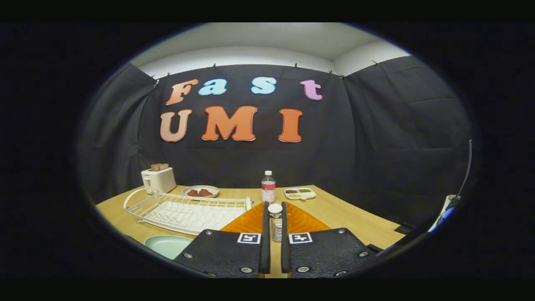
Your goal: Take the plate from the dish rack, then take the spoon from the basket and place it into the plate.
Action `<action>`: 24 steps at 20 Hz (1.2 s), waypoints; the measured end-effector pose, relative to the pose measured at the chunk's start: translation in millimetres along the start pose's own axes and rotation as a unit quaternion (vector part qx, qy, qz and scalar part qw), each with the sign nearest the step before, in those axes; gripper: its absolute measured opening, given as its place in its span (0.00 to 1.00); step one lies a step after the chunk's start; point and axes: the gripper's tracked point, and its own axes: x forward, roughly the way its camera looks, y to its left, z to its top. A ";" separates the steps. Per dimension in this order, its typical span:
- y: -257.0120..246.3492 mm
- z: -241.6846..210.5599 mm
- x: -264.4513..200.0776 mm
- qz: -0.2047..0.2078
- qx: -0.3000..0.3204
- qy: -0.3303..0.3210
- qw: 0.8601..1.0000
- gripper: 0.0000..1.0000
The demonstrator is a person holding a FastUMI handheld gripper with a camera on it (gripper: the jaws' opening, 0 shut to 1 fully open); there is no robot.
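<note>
Over the wooden table I'm holding the gripper nearly closed, fingers gripping nothing, beside the dish rack.

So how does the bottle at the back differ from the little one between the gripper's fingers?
The back bottle is taller, with a red label; the small bottle looks clear. The back bottle stands well beyond the gripper, while the small bottle sits in the narrow gap between its fingers. Both stand upright with white caps.
</note>
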 end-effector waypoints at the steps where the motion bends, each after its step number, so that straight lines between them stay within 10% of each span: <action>1: 5.6 1.8 -5.9 0.008 0.001 -0.001 1.000 0.10; 24: 160.5 -53.0 -87.2 0.210 -0.019 0.022 0.977 0.10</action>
